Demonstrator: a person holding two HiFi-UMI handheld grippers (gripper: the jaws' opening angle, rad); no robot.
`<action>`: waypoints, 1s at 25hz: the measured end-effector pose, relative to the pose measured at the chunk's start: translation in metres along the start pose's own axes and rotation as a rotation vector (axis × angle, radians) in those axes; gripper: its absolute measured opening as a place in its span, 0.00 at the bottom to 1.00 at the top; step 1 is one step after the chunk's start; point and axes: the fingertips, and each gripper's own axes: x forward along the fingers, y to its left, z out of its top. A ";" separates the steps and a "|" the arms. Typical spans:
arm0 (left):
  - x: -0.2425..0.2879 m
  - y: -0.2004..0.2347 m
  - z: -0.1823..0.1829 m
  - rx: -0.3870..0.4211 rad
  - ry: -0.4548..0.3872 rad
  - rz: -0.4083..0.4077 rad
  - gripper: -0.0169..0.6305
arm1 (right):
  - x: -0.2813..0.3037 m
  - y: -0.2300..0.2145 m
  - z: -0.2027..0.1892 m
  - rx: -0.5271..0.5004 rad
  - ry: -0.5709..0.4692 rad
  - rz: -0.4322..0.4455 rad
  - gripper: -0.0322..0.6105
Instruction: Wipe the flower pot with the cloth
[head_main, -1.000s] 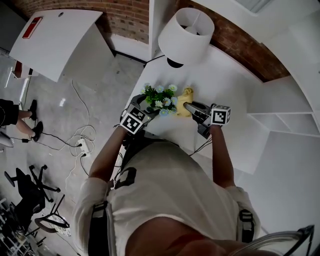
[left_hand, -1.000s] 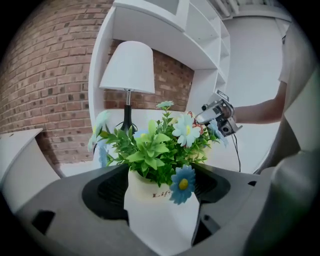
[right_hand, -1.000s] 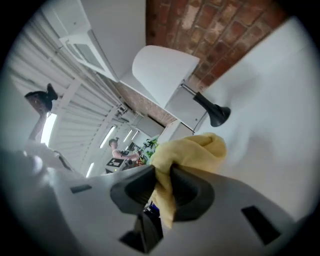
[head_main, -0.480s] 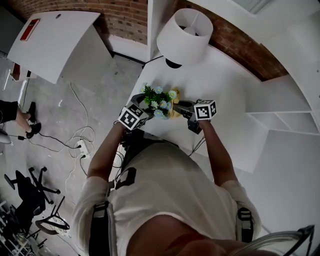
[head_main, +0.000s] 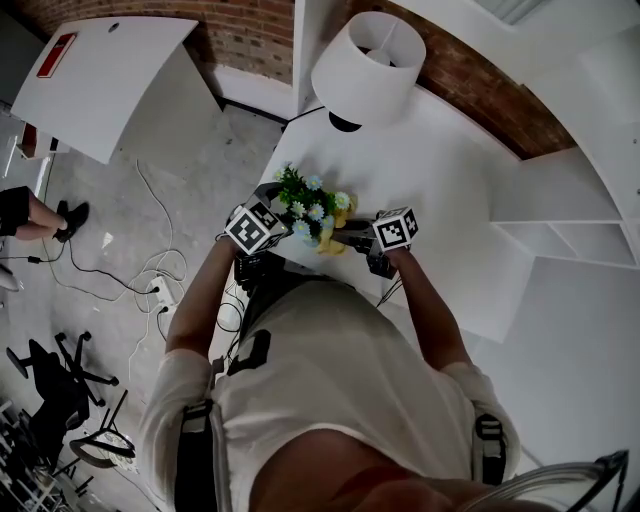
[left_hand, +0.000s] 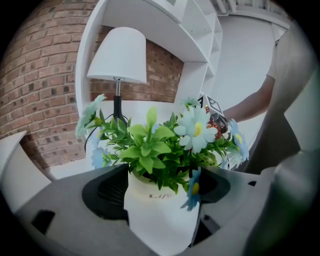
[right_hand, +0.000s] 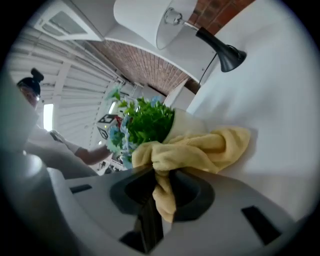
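Note:
The white flower pot (left_hand: 159, 212), printed "Life", carries green leaves and pale flowers (left_hand: 155, 145). My left gripper (left_hand: 160, 200) is shut on the pot, one jaw on each side of it. In the head view the plant (head_main: 305, 200) hides the pot, with the left gripper (head_main: 283, 217) at its left. My right gripper (right_hand: 162, 175) is shut on a yellow cloth (right_hand: 200, 147), and the bunched cloth lies against the pot's side (right_hand: 186, 122). From above, the right gripper (head_main: 350, 240) and the cloth (head_main: 333, 245) sit at the plant's near right.
A white-shaded lamp (head_main: 368, 62) on a black stem stands behind the pot on the white table (head_main: 450, 170). White shelves (head_main: 560, 230) lie to the right. Cables (head_main: 160, 280) and an office chair (head_main: 50, 380) are on the floor at the left.
My right gripper has carried the cloth leftward and nearer, from the plant's right side round to its near side. The left gripper has kept its hold on the pot.

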 end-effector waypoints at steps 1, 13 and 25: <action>-0.002 0.002 -0.002 0.002 0.002 0.019 0.59 | 0.000 -0.001 -0.006 -0.017 0.029 -0.020 0.19; -0.003 -0.011 -0.004 -0.093 -0.067 0.038 0.59 | -0.031 -0.014 0.060 -0.048 -0.186 -0.080 0.19; -0.008 -0.010 -0.005 -0.052 -0.059 -0.057 0.59 | 0.000 0.004 0.024 0.111 -0.187 0.034 0.19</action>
